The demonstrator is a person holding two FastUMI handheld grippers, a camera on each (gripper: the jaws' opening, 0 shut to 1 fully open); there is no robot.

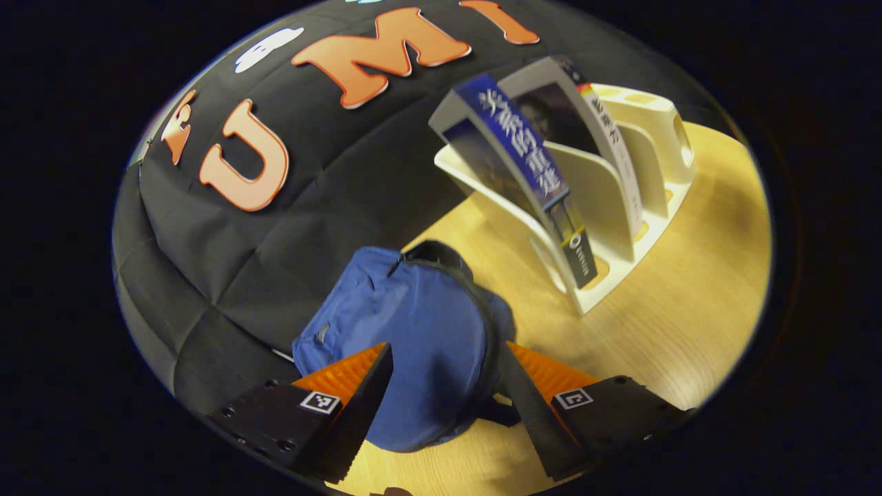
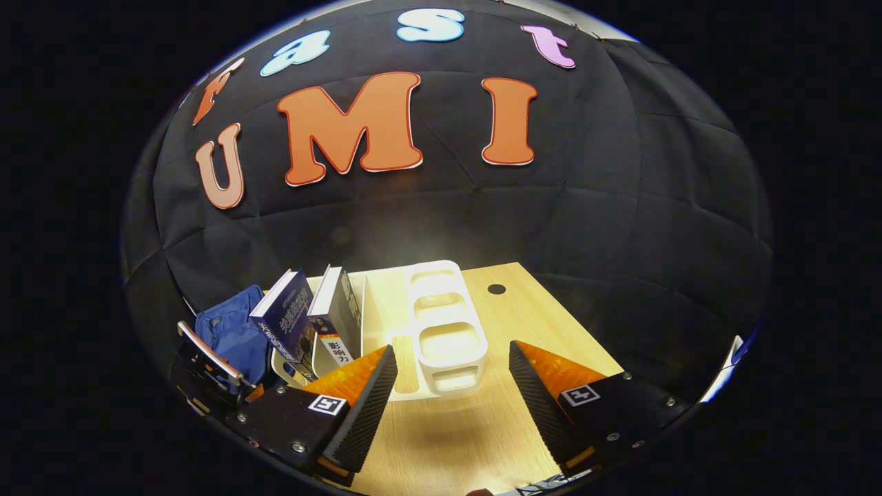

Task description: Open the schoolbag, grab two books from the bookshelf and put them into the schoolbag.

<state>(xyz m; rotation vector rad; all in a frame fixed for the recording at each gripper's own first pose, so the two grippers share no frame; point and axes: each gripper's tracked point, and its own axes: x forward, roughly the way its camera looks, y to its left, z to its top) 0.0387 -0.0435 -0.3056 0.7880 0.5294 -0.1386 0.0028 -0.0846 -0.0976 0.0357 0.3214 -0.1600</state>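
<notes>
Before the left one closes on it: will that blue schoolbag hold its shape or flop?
Likely floppy: the blue schoolbag is soft, creased fabric slumped on the table. It probably weighs little, since it looks flat and unfilled. The open left hand-held gripper may bunch cloth rather than lift the whole bag.

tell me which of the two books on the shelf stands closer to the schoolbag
The blue-spined book, in the end slot beside the blue schoolbag; the pale-spined book sits one slot farther away.

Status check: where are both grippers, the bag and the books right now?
Left gripper open, over blue schoolbag. Right gripper open, empty, facing white bookshelf. Two books standing in shelf. Nothing blocking.
</notes>
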